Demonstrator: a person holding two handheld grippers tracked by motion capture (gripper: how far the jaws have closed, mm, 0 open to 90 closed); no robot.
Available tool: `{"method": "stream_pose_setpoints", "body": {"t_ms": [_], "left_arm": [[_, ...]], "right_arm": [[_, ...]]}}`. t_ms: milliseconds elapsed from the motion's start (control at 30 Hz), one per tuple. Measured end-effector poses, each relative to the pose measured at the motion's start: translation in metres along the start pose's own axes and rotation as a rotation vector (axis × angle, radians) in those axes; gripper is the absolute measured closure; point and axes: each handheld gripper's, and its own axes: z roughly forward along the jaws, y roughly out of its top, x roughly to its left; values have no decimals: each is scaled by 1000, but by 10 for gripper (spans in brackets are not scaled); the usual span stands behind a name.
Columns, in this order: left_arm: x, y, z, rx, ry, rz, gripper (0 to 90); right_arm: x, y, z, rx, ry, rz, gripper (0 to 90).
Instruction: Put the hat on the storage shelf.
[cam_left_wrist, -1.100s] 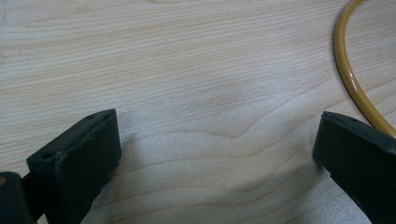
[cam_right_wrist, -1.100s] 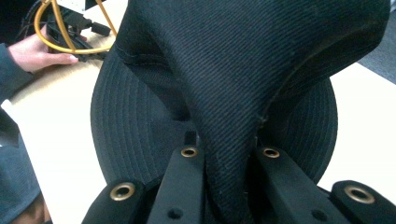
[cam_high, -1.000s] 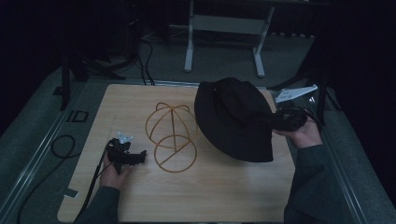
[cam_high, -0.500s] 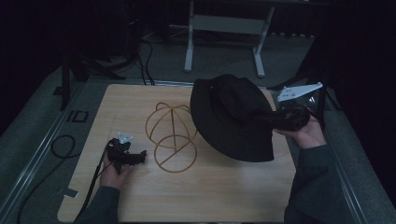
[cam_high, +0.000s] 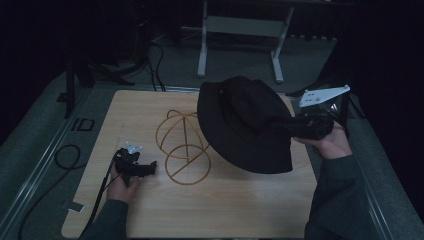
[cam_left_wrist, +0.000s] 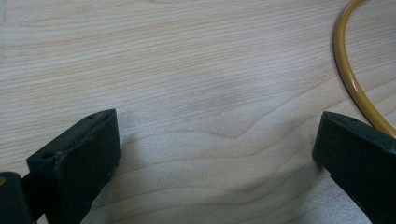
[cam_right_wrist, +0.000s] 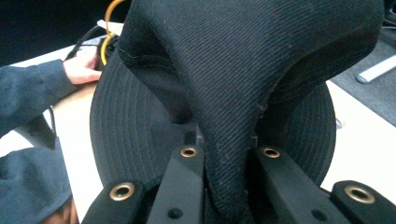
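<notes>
A black brimmed hat (cam_high: 245, 125) hangs above the right half of the wooden table (cam_high: 225, 210), partly over a yellow wire hat stand (cam_high: 182, 142). My right gripper (cam_high: 295, 126) is shut on the hat's crown; in the right gripper view a fold of black cloth (cam_right_wrist: 229, 154) is pinched between the jaws, with the brim (cam_right_wrist: 121, 135) spread behind. My left gripper (cam_high: 150, 167) rests on the table just left of the stand's base ring. It is open, and its jaws stand wide apart over bare wood (cam_left_wrist: 210, 116), with the yellow ring (cam_left_wrist: 348, 70) at the right.
A cable (cam_high: 100, 192) trails from the left gripper off the table's front left. A grey metal frame (cam_high: 240, 30) stands on the floor behind the table. A black cable loop (cam_high: 65, 157) lies on the grey floor at the left.
The right gripper has carried the hat a little to the left, so it now covers more of the wire stand's right side. The left gripper has stayed put.
</notes>
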Motion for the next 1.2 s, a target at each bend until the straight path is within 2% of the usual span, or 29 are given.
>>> {"method": "stream_pose_setpoints", "body": {"t_ms": [400, 1200], "left_arm": [[0, 0, 0, 0, 0, 0, 12], [0, 0, 0, 0, 0, 0, 12]], "right_arm": [[9, 14, 2, -26, 29, -36, 868], [18, 38, 19, -10, 69, -97, 867]]}}
